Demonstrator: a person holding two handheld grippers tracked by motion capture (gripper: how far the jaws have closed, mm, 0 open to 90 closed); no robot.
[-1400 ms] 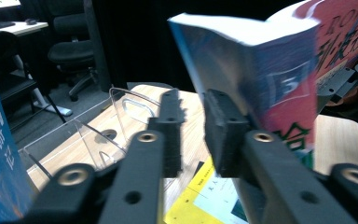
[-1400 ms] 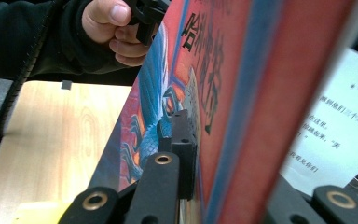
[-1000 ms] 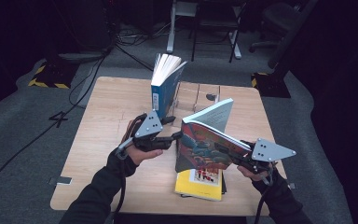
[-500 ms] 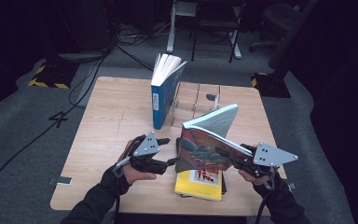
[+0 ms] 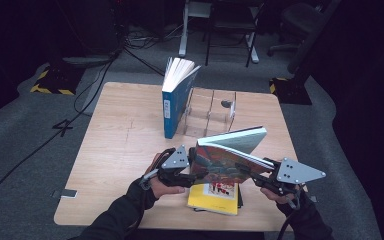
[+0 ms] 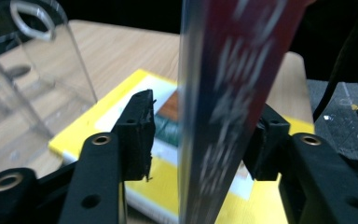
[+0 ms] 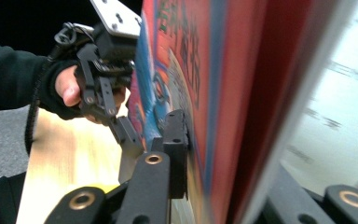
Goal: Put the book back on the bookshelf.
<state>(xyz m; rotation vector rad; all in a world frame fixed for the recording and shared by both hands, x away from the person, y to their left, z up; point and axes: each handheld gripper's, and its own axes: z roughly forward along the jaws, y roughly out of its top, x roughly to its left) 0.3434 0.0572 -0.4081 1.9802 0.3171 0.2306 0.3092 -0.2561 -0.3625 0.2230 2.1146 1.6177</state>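
High view, held book: we see the red-covered book [image 5: 230,159] in the lower centre of the frame, raised off the table [image 5: 120,135] and tilted, above the yellow book [image 5: 215,196] that lies flat.
High view, long axis: we read it as running left to right across the frame, from one gripper to the other, with the page edge turned to the upper right.
High view, right gripper [image 5: 260,172]: at the book's lower-right end, pinching it.
High view, left gripper [image 5: 192,167]: at the book's lower-left end, straddling that edge.
High view, destination: we judge the clear acrylic rack [image 5: 209,112], at upper centre beside the upright blue book [image 5: 176,100], to be the target; it lies up-frame of both hands.

Left gripper view, jaws: half spread and just closing, with the book's spine [image 6: 223,112] standing upright between them.
Left gripper view, contact: the left pad [image 6: 137,135] stands clear of the cover; the far pad lies close behind it, and we cannot tell if it touches.

Right gripper view, jaws: pressed onto the book, with the near pad [image 7: 177,144] flat against the printed cover [image 7: 186,70].
Right gripper view, nearer hand: we judge the right hand to carry the load; the left gripper [image 7: 121,135] meets the far edge at centre left.
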